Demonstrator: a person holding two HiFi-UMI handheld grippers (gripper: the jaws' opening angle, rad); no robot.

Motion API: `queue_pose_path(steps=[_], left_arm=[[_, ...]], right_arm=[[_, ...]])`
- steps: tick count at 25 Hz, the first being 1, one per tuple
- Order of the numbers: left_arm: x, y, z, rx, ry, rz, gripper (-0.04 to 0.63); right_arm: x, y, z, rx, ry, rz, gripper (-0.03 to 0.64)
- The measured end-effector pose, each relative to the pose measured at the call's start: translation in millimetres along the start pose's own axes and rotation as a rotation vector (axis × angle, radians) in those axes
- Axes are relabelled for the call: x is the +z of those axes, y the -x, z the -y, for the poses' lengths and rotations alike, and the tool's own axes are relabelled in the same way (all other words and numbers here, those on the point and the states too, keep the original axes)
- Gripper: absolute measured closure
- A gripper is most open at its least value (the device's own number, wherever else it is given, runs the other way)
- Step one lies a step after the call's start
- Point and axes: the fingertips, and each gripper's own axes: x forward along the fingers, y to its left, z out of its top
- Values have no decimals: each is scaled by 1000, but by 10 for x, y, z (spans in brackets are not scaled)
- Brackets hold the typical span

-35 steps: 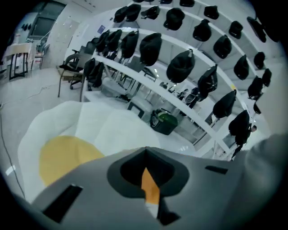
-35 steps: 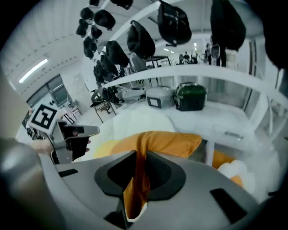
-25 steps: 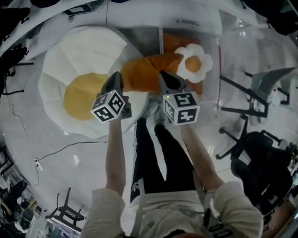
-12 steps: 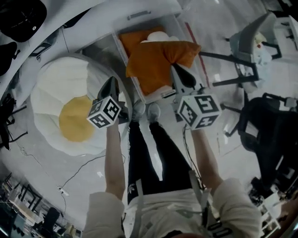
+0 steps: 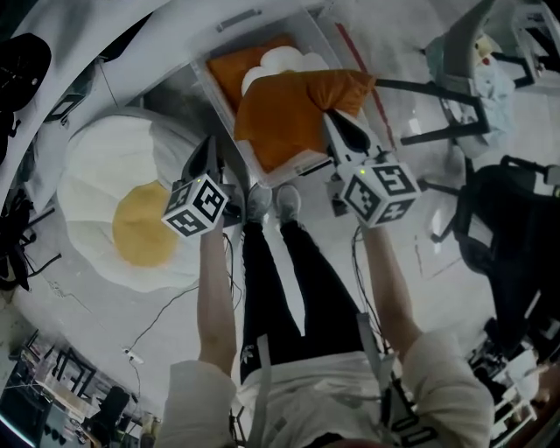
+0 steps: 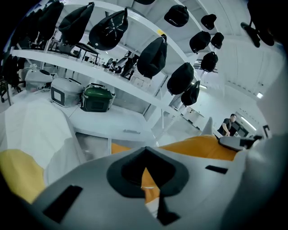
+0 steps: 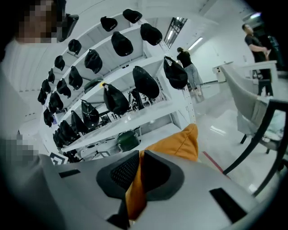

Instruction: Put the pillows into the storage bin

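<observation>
A clear plastic storage bin (image 5: 238, 19), rectangular with rounded corners, is seen just ahead of the tips of both grippers, and a flat orange pillow (image 5: 232, 74) bearing a white lobed flower patch is laid inside it. A second orange pillow (image 5: 293, 109), soft, plump and matt, is hung over the bin's near half, ahead and to the left of the right gripper (image 5: 332, 121). Its near right corner is clamped in that gripper's jaws, with the cloth pinched between the dark ribbed pads and bunched beyond them. The left gripper (image 5: 210, 144) is placed just outside the bin's left wall with its jaws pressed together, apart from the hung pillow's left edge. To the left of that gripper a large round white pillow (image 5: 92, 188) with a yellow centre, shaped like a fried egg, is spread on the pale floor (image 5: 420, 254).
</observation>
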Motion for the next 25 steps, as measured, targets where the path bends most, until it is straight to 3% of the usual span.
queue_pose_path(steps=[1, 2, 3, 4, 7, 14, 20, 25], left_arm=[[-26, -16, -14, 4, -1, -3, 591], [-56, -33, -33, 7, 2, -7, 591], [-98, -46, -52, 11, 6, -13, 591], [-155, -54, -71, 16, 11, -21, 591], [-347, -99, -114, 25, -2, -54, 591], [-551, -142, -117, 21, -2, -98, 591], [-262, -264, 60, -14, -27, -64, 591], [191, -116, 464, -62, -46, -22, 591]], right_arm=[[-171, -100, 129, 5, -21, -21, 586], [-387, -215, 277, -1, -36, -53, 508], [-624, -316, 424, -16, -39, -96, 317], [-847, -380, 553, -36, -27, -143, 305], [-1225, -389, 791, -87, 10, -222, 305], [-1483, -255, 780, -114, 7, -260, 305], [-1284, -266, 736, -123, 44, -240, 305], [-767, -31, 550, -134, 40, -184, 305]])
